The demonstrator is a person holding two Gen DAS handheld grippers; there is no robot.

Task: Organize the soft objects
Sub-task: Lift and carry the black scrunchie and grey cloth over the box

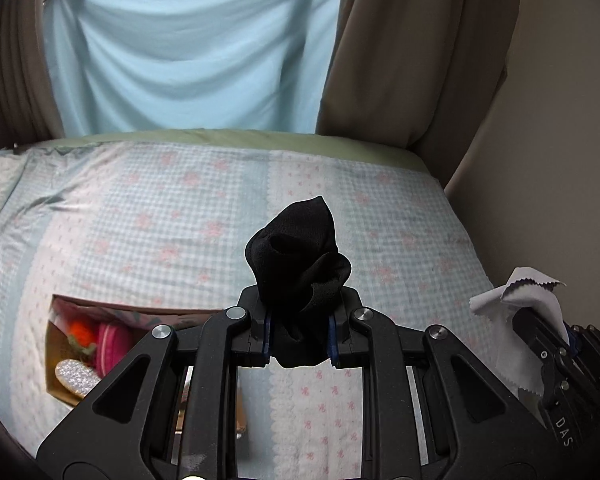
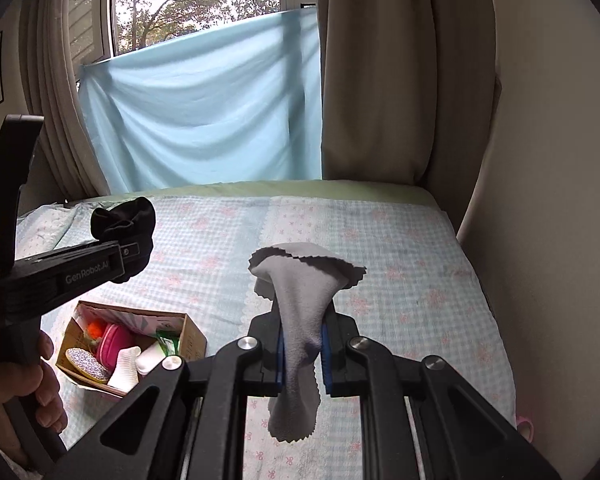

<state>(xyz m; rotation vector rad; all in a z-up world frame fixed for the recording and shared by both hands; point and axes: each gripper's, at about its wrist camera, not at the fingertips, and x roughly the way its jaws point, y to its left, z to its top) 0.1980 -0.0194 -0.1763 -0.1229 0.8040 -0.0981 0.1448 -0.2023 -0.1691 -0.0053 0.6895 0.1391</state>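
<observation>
The left gripper (image 1: pixel 299 338) is squeezed tight on a bunched-up black soft cloth (image 1: pixel 300 256), in the middle of the left view, up above the checked bedspread with pink flowers (image 1: pixel 160 216). The right gripper (image 2: pixel 303 354) is pinched shut on a thin grey cleaning cloth with zigzag edges (image 2: pixel 300 300), in the middle of the right view. Both cloths look light, floppy and not breakable. Holding them in the middle of the bunch seems best, since loose ends flop. An open brown cardboard box (image 2: pixel 192 332) of small soft things sits at the lower left.

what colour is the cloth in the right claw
Light grey cloth with a zigzag-cut edge, clearest in the right wrist view.
</observation>
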